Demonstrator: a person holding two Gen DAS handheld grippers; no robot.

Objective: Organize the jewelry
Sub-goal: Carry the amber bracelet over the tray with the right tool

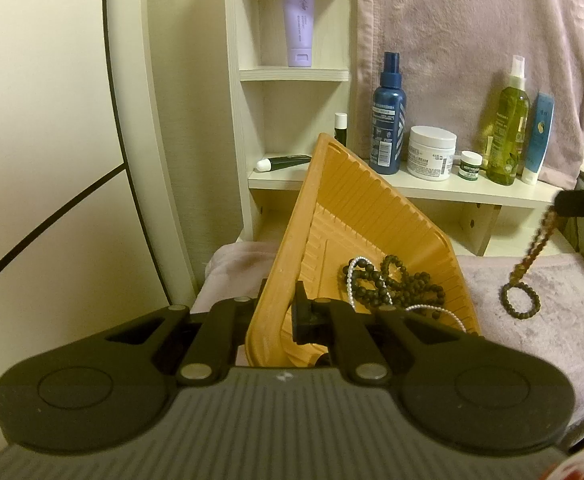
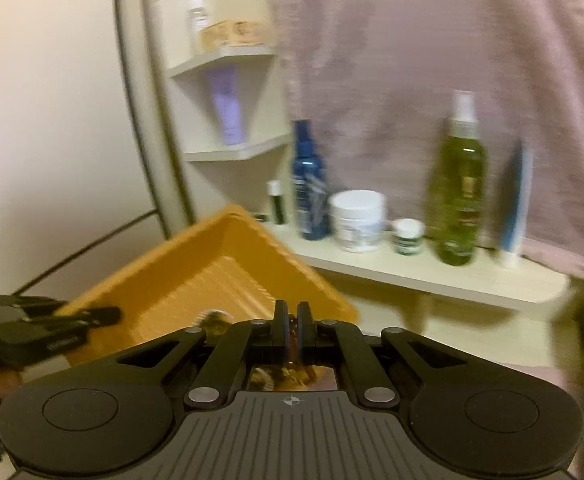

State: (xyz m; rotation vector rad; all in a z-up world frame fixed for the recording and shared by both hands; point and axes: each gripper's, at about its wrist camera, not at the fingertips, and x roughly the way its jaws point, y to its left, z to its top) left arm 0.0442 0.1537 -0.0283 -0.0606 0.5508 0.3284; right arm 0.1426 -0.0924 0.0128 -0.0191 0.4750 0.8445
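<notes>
An orange ribbed tray point(image 1: 356, 216) is tipped up on its side edge, and my left gripper point(image 1: 281, 316) is shut on its near rim. Black bead bracelets point(image 1: 396, 284) and a white pearl strand point(image 1: 352, 280) lie in its lower corner. At the right edge my right gripper point(image 1: 572, 200) is shut on a brown bead strand point(image 1: 536, 244) that hangs down, its lower loop point(image 1: 520, 300) by the pink towel. In the blurred right wrist view, amber beads point(image 2: 292, 330) sit between the shut right gripper point(image 2: 292, 316) fingers, above the tray point(image 2: 195, 280), with the left gripper point(image 2: 91, 316) on the tray's left rim.
A cream shelf point(image 1: 412, 190) behind the tray carries a blue bottle point(image 1: 388, 120), a white jar point(image 1: 432, 152), a green spray bottle point(image 1: 508, 128) and tubes. A pink towel point(image 1: 540, 320) covers the surface and hangs behind. A curved white frame point(image 1: 139, 120) stands at the left.
</notes>
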